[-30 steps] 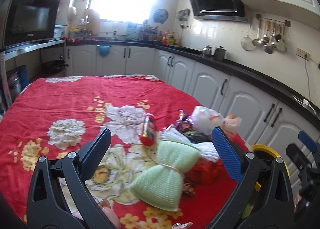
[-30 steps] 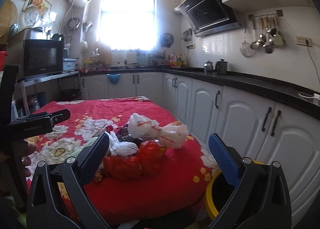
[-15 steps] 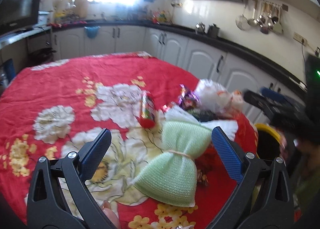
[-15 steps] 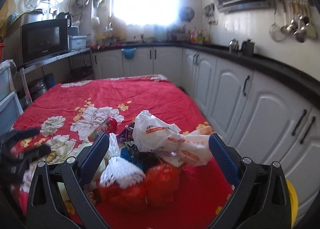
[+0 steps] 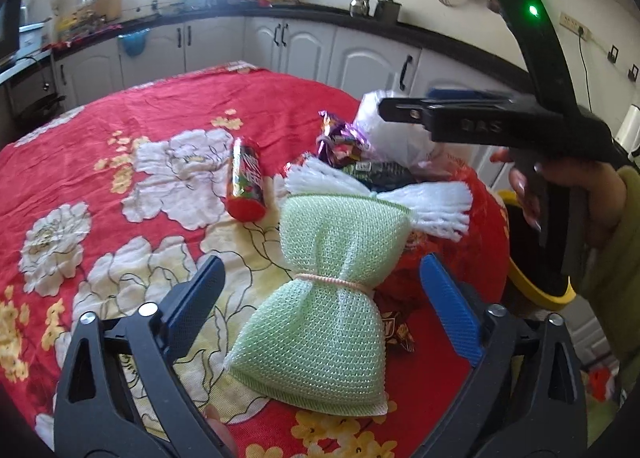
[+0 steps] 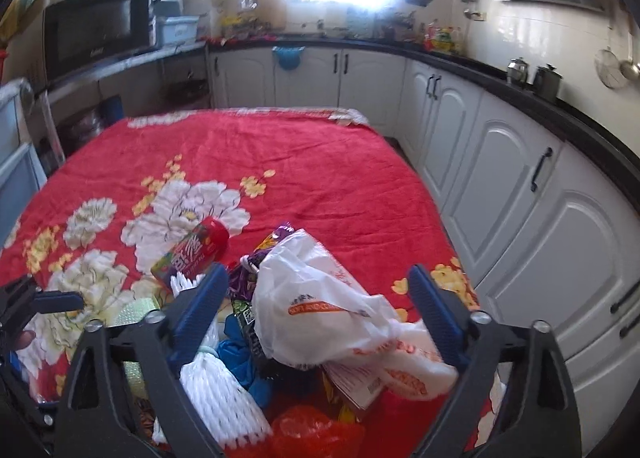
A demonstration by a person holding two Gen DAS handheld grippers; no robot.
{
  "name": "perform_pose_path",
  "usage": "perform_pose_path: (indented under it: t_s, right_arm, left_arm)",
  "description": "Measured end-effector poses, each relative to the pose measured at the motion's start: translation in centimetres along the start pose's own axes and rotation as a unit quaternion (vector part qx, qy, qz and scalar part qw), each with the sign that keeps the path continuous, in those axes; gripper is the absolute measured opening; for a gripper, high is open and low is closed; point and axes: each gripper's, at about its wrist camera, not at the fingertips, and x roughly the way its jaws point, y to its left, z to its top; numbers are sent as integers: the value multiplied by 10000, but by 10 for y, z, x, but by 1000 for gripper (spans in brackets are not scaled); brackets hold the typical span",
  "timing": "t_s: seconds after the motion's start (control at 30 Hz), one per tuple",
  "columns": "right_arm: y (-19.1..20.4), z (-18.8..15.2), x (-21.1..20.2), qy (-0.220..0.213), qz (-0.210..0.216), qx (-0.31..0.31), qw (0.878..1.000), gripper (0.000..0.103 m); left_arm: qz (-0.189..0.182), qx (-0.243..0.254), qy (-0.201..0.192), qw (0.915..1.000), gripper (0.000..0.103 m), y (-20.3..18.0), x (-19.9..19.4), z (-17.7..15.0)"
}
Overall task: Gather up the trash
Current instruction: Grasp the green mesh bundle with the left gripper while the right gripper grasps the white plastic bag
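A trash pile lies at the near right corner of the red floral table (image 5: 120, 126). My left gripper (image 5: 320, 306) is open, straddling a green foam net sleeve (image 5: 324, 298) tied at its middle. Beyond it lie a white foam net (image 5: 400, 194), a red snack tube (image 5: 244, 182) and purple wrappers (image 5: 340, 138). My right gripper (image 6: 316, 310) is open just above a white plastic bag (image 6: 320, 314). The white foam net (image 6: 220, 406), a red bag (image 6: 316, 434) and the red tube (image 6: 196, 254) lie around it. A yellow-rimmed bin (image 5: 532, 286) stands off the table's right edge.
White cabinets (image 6: 500, 178) with a black counter run along the right and back walls. A microwave (image 6: 96, 30) sits on a shelf at the left. The far half of the table (image 6: 240, 154) holds nothing. The right gripper's body (image 5: 500, 126) hangs over the pile.
Both grippers have moved forward and down over the pile. The right gripper now hovers directly over the white bag; the left now straddles the green net.
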Motion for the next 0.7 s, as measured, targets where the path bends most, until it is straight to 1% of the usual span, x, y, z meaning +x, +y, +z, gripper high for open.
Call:
perform_pose_path:
  t_s: [0.03,0.1,0.13,0.17,0.2,0.23,0.3,0.33,0.37,0.4,0.43,0.7]
  right_arm:
    - [2,0,6,82,-3,-39,10000,65]
    - [3,0,12,194,40,-68,9998,53]
    - [3,-1,13,194,44,-68,9998,49]
    - [3,-1,12,151,69,-38,9999,47]
    - [3,-2,11,132,100,-8,9999,42]
    - [1,-3,10,115,136,39,9998,38]
    - [-2,-5,6,31,160,150,9998,31]
    - [-3,-6,4,10,166,181,9997,28]
    - [-5,-7,0,-38,172,237,9996,26]
    - [-6,-8,-2,-62,173,260,9995,19]
    - [-9,-9,-6,-113,178,305,9993,14]
    - [-18,-12,-34,-468,134,436,9979,14]
  left_arm:
    - [-13,9,65,10000,85,1,2,0]
    - [-18,65,171,9998,83,0,7,0]
    - [-13,109,229,9997,79,0,10,-1]
    - [-11,117,259,9996,78,-1,12,-1]
    - [-25,107,304,9995,75,0,13,-2]
    - [-55,73,367,9993,70,2,16,-3]
    - [-98,19,458,9989,64,4,20,-5]
    - [-91,15,489,9988,61,5,21,-7]
    - [-90,35,486,9988,61,4,21,-7]
    - [-98,50,474,9988,59,4,21,-7]
    - [-113,56,470,9988,57,5,20,-8]
    - [-193,-88,383,9990,48,10,13,-7]
